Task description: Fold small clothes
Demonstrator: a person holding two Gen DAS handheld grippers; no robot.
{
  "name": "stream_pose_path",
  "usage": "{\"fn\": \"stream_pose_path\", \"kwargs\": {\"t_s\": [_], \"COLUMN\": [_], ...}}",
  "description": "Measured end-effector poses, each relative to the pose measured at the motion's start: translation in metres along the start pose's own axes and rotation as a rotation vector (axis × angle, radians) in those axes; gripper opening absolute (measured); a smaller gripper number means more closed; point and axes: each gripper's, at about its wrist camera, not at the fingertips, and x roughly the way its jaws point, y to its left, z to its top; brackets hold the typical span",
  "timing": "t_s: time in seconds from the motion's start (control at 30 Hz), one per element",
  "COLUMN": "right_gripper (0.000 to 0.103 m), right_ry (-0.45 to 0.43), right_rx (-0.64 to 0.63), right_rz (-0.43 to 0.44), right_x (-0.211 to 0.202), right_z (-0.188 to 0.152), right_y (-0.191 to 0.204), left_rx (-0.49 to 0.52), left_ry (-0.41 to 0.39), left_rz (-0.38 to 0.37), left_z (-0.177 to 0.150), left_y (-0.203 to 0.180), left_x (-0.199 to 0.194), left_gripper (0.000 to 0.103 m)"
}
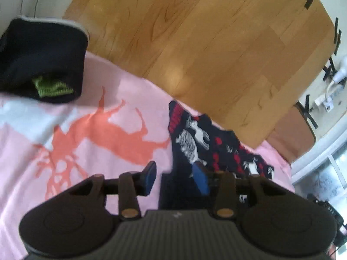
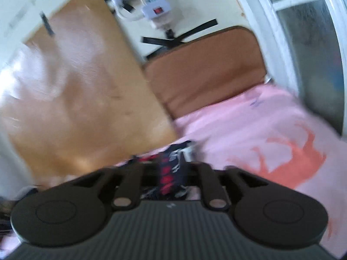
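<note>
A small dark garment (image 1: pixel 208 143) with red and white print lies crumpled on the pink sheet (image 1: pixel 65 173) near its far edge. My left gripper (image 1: pixel 176 176) is open just above the garment's near left part; its blue pads straddle dark cloth without closing. In the blurred right wrist view my right gripper (image 2: pixel 170 173) is shut on a bunched fold of the same garment (image 2: pixel 170 169), held between the fingers.
A dark folded pile with a green item (image 1: pixel 43 65) sits at the sheet's far left. Wooden floor (image 1: pixel 206 43) lies beyond the sheet. A brown cushion (image 2: pixel 206 69), a power strip (image 2: pixel 151 2) and a window frame (image 2: pixel 282 21) are at the right.
</note>
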Motion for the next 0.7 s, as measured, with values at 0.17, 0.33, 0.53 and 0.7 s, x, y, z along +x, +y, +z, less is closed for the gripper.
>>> {"fn": "stream_pose_path", "kwargs": {"t_s": [0.17, 0.33, 0.53, 0.7], "right_gripper": [0.056, 0.058, 0.054, 0.025], "right_ry": [0.086, 0.216, 0.273, 0.242], "right_rx": [-0.015, 0.136, 0.187, 0.154], "right_rz": [0.097, 0.155, 0.233, 0.200], "right_x": [-0.027, -0.051, -0.043, -0.042], "right_z": [-0.032, -0.066, -0.092, -0.080], "right_y": [-0.024, -0.054, -0.033, -0.016], "left_rx": [0.014, 0.007, -0.013, -0.098], "left_ry": [0.094, 0.196, 0.192, 0.187], "left_rz": [-0.040, -0.173, -0.081, -0.107], "left_z": [-0.036, -0.057, -0.064, -0.054], "left_y": [0.026, 0.023, 0.013, 0.027], "left_x": [-0.008, -0.013, 0.011, 0.006], "left_gripper": [0.065, 0.083, 0.017, 0.014]}}
